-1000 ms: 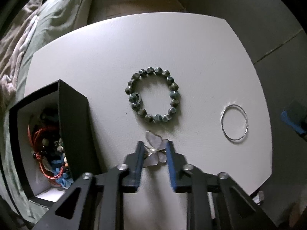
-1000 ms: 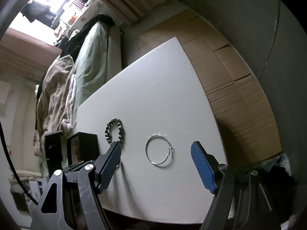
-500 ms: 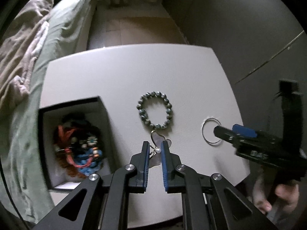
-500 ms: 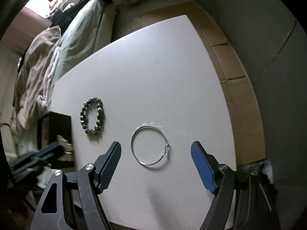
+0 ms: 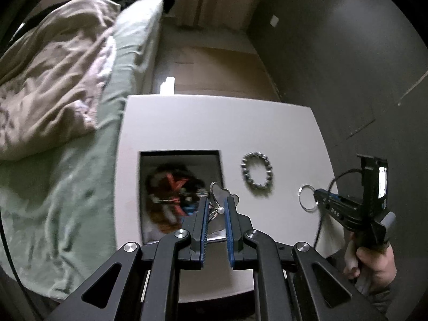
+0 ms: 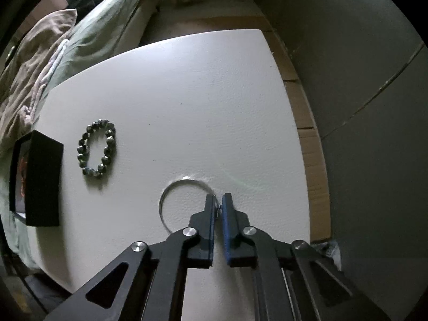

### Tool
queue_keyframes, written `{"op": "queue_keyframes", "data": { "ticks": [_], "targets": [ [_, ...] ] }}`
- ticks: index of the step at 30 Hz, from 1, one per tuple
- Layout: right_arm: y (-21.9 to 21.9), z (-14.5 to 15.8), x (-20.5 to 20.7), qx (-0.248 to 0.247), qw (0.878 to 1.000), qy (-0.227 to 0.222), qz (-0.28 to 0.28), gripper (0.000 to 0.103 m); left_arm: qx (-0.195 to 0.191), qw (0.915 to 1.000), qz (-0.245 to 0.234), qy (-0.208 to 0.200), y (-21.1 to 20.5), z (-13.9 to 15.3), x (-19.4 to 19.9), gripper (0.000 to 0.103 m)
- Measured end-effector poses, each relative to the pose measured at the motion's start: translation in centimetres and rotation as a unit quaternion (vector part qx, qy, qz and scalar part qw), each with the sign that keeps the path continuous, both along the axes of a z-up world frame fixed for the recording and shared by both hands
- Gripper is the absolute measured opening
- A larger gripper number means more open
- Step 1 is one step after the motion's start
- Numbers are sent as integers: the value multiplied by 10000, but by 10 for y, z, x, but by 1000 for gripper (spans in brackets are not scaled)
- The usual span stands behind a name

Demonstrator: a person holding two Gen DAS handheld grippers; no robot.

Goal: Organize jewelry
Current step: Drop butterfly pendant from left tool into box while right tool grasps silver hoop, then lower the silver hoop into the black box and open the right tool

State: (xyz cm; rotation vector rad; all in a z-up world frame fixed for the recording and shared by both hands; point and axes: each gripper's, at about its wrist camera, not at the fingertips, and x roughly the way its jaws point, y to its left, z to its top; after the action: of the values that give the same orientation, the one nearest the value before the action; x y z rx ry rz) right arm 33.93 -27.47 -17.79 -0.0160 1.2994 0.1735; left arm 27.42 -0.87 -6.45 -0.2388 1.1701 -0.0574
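My left gripper is shut on a pale butterfly charm with a small pearl and holds it in the air over the right edge of the open black jewelry box. Tangled red, blue and dark pieces fill the box. My right gripper points down at the table, and its jaws are closing tight on the right rim of a thin silver bangle, which lies flat. A dark beaded bracelet rests between the bangle and the box.
The white table stands beside a bed with green sheets and a rumpled beige blanket. A dark grey wall runs along the right. A person's hand holds the right gripper.
The left gripper rose with the butterfly charm and moved left, from in front of the beaded bracelet to over the box. The right gripper came down and shut on the bangle's rim.
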Motion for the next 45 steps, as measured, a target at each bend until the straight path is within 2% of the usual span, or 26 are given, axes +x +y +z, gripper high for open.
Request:
{"op": "queue_keyframes", "data": {
  "ticks": [6,15,25,29,32,34,37,38,39,45],
  "targets": [
    [-3,8,-2,371,9993,-102,-19,5,-85,9998,166,-6,23,0,-7,12],
    [6,28,-4,1273,9915,-254,109,5,-178,9996,39,202,24,-26,-6,12],
    [46,41,-2,1875,9812,-291,349,5,-330,9979,-115,543,10,-60,6,12],
    [57,47,-4,2206,9738,-255,479,5,-635,9954,-267,672,8,-64,10,13],
    [69,47,-4,2336,9705,-225,553,5,-624,9956,-190,671,16,-61,10,13],
    [77,47,-4,2394,9689,-202,598,5,-684,9957,-96,624,24,-57,10,17],
    [88,47,-5,2518,9654,-170,665,5,-669,9964,101,506,39,-50,6,45],
    [92,48,-5,2566,9639,-165,689,5,-648,9968,165,449,44,-47,5,57],
    [96,48,-5,2610,9626,-157,712,5,-635,9970,224,379,49,-43,3,63],
    [122,48,-7,2852,9544,-69,880,5,-591,9969,459,235,73,-30,-6,64]
  ]
}}
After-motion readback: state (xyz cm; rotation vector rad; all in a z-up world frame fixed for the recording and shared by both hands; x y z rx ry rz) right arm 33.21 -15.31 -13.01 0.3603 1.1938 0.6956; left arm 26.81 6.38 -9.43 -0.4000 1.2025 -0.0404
